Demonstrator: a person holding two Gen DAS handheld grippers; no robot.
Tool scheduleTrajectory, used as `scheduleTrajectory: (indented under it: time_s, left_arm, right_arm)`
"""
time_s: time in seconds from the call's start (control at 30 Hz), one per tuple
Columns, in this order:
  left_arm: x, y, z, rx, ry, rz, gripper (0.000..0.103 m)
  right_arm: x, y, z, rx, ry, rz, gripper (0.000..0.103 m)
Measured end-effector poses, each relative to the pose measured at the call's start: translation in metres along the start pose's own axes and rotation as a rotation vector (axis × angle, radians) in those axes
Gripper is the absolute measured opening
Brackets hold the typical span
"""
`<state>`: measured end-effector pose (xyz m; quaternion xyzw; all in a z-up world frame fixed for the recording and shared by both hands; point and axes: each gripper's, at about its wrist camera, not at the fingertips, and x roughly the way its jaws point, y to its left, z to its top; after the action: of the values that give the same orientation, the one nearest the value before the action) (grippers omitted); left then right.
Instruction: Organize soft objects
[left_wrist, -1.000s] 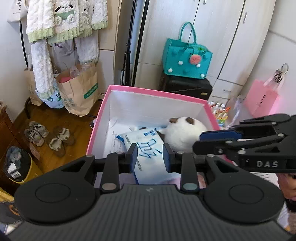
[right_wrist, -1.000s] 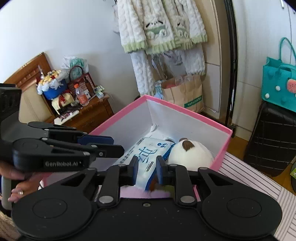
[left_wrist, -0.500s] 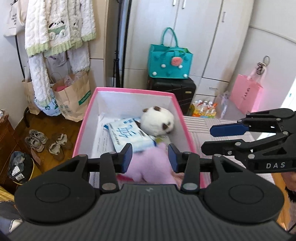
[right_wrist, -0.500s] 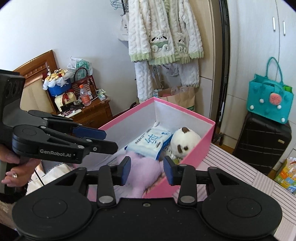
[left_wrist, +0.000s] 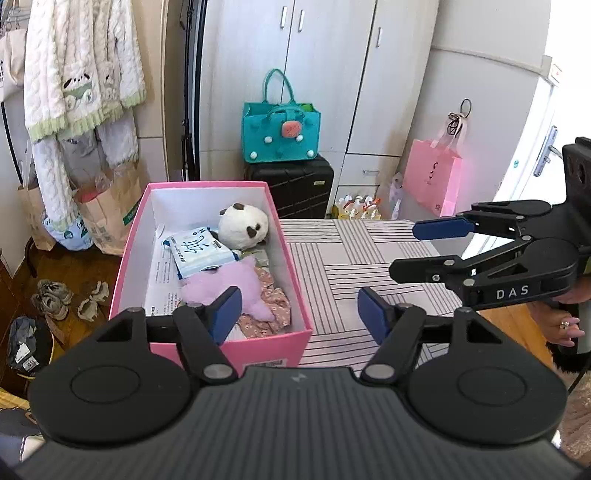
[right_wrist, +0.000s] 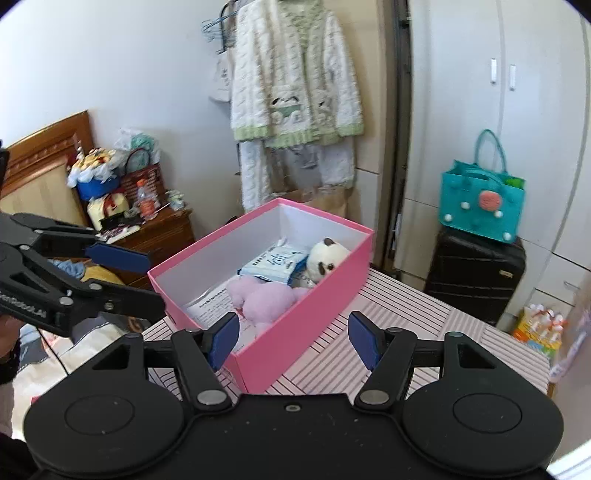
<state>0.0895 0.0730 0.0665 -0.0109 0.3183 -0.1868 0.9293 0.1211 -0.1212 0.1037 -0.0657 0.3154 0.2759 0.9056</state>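
Pink box (left_wrist: 129, 258), two plush toys

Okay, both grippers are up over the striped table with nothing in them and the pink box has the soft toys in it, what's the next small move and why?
Probably draw both back and look for another soft item. The left gripper and right gripper have just been opening, nothing between their jaws. The purple plush, panda plush and tissue pack already lie inside the pink box, and the striped table shows nothing else.

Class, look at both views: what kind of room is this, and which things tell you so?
Most likely a home bedroom. A carved wooden headboard stands beside a cluttered wooden nightstand, a fluffy white pyjama set hangs on the wall, and tall white wardrobe doors rise behind a black suitcase.
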Motion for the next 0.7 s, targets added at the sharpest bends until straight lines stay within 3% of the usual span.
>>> scheduleTrajectory:
  time_s: [0.17, 0.23, 0.27, 0.4, 0.47, 0.57, 0.7]
  left_arm:
    - [-0.004, -0.011, -0.007, 0.014, -0.008, 0.005, 0.075]
    - [-0.004, -0.014, -0.009, 0.018, -0.010, 0.004, 0.079]
    - [-0.004, -0.015, -0.010, 0.020, -0.013, 0.005, 0.083]
    - [-0.003, -0.022, -0.012, 0.042, -0.013, 0.026, 0.096]
    - [-0.001, -0.021, -0.012, 0.030, -0.001, 0.036, 0.097]
    - [0.004, -0.019, -0.013, -0.005, 0.014, 0.071, 0.099]
    - [0.010, -0.024, -0.013, -0.009, 0.046, 0.172, 0.103]
  right_arm:
    - [-0.012, -0.004, -0.015, 0.039, 0.005, -0.029, 0.074]
    - [-0.015, -0.006, -0.020, 0.075, 0.013, -0.054, 0.095]
    - [-0.016, -0.007, -0.023, 0.089, 0.022, -0.071, 0.098]
    - [-0.025, -0.006, -0.031, 0.124, 0.019, -0.186, 0.101]
    - [-0.030, -0.007, -0.035, 0.154, 0.005, -0.237, 0.102]
    - [-0.037, -0.014, -0.043, 0.205, -0.002, -0.265, 0.102]
    - [-0.040, -0.024, -0.051, 0.266, 0.042, -0.289, 0.102]
